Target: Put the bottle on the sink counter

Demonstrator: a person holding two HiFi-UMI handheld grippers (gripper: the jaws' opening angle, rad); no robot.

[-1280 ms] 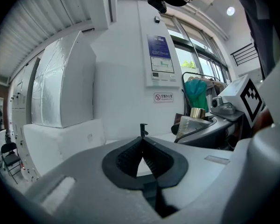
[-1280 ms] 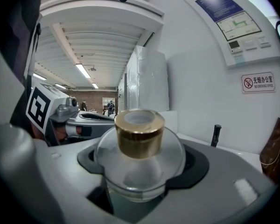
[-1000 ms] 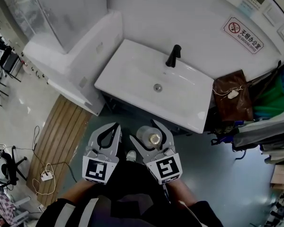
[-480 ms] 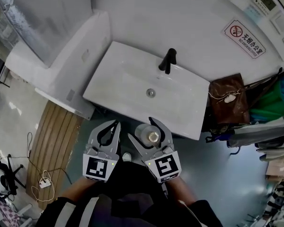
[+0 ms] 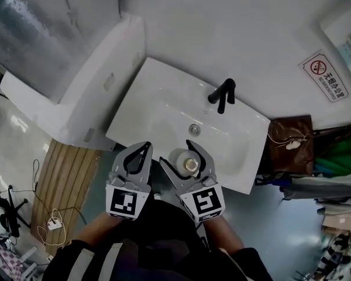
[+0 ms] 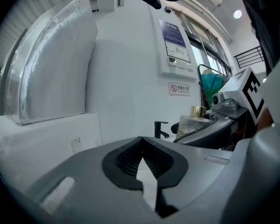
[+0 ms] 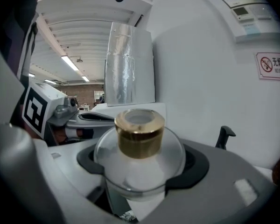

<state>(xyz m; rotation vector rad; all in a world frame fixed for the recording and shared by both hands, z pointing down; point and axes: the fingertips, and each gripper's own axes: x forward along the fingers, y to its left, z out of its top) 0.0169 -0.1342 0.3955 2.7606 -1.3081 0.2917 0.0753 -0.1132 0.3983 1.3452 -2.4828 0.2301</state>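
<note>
A round clear bottle (image 5: 186,162) with a gold cap (image 7: 139,132) sits between the fingers of my right gripper (image 5: 183,157), which is shut on its wide body (image 7: 139,168). In the head view the bottle hangs over the front edge of the white sink (image 5: 164,107), near the drain (image 5: 193,129). The black faucet (image 5: 223,95) stands at the back of the sink. My left gripper (image 5: 144,149) is beside the right one, to its left, with its jaw tips (image 6: 141,144) together and nothing between them. From the left gripper view the bottle (image 6: 195,119) shows to the right.
A white box-shaped unit (image 5: 88,92) adjoins the sink's left side. A brown bag (image 5: 292,140) hangs to the right of the sink, with clothes behind it. A wooden slat mat (image 5: 67,174) and cables (image 5: 52,218) lie on the floor at left. The white wall (image 5: 234,34) rises behind the faucet.
Both grippers and the bottle have moved forward: the bottle was over the floor in front of the sink and is now over the sink's front edge. The grip has not changed.
</note>
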